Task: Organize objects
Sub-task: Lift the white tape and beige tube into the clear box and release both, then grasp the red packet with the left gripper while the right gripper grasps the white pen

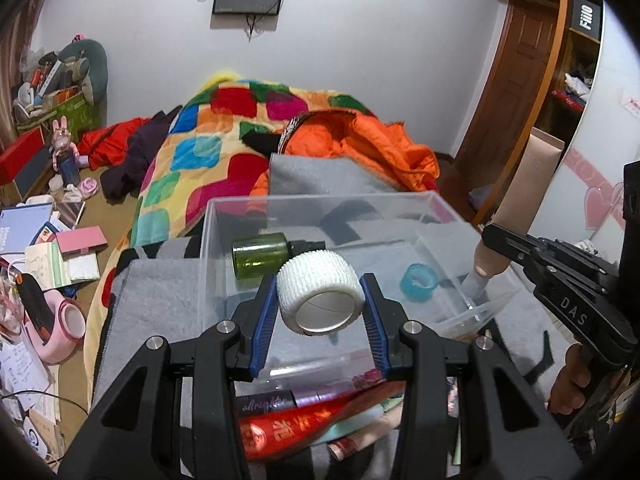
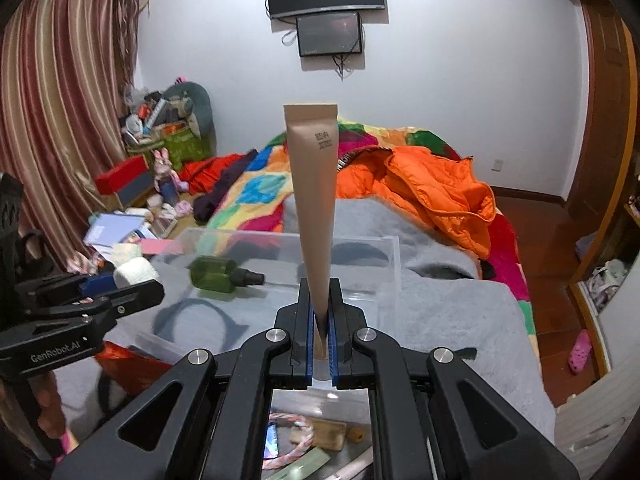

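Note:
My left gripper (image 1: 320, 292) is shut on a white bandage roll (image 1: 320, 298), which hangs over the near side of a clear plastic box (image 1: 320, 200). In the box lie a green spray bottle (image 1: 260, 256) and a blue tape ring (image 1: 419, 282). At the right, my right gripper (image 1: 490, 234) holds a beige tube (image 1: 524, 184), cap end down inside the box. In the right wrist view the right gripper (image 2: 320, 286) is shut on the beige tube (image 2: 314, 184), which stands upright. The left gripper (image 2: 132, 280) with the white roll (image 2: 134, 272) is at the left, by the green bottle (image 2: 218, 274).
The box sits on a grey blanket (image 2: 440, 300) on a bed with a colourful quilt (image 1: 200, 140) and an orange jacket (image 2: 436, 196). Red and other cosmetic tubes (image 1: 300, 428) lie under the left gripper. Books and boxes (image 1: 60, 248) litter the floor at the left.

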The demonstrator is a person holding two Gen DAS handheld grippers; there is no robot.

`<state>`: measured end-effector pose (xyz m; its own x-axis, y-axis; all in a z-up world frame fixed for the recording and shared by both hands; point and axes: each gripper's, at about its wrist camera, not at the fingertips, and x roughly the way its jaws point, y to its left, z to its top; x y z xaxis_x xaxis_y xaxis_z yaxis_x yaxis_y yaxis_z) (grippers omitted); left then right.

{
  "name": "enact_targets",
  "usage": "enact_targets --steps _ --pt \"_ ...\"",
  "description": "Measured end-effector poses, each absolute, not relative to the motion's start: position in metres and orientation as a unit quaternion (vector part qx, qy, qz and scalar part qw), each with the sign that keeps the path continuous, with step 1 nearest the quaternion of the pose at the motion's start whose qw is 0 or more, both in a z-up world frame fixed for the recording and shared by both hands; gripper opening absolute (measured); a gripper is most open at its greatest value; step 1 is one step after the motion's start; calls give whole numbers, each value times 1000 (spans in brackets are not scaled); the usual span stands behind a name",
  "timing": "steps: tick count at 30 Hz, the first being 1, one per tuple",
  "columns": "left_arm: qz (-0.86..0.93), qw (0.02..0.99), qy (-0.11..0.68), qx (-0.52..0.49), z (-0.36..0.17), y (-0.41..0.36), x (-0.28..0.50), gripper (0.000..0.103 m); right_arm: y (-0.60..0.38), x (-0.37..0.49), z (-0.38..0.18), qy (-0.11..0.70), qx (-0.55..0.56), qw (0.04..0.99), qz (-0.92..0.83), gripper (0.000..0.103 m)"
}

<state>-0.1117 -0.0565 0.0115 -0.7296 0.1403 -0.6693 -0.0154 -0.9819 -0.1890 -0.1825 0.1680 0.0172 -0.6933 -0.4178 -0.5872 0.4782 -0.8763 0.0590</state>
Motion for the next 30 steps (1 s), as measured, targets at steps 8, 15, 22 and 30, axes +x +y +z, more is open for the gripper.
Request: enact_targets --steps 8,15,22,30 --pt "916 50 -86 -389 -4 -57 -129 41 153 -199 -6 76 338 241 -907 5" --pt "911 56 -86 -398 -10 -55 -137 41 136 -202 -17 95 350 252 -897 5" --pt "912 66 -91 -395 -6 -52 -134 58 131 -201 -21 92 368 279 -882 10" --pt "921 63 -93 -374 10 -53 -117 73 137 -196 -12 83 356 276 -889 43"
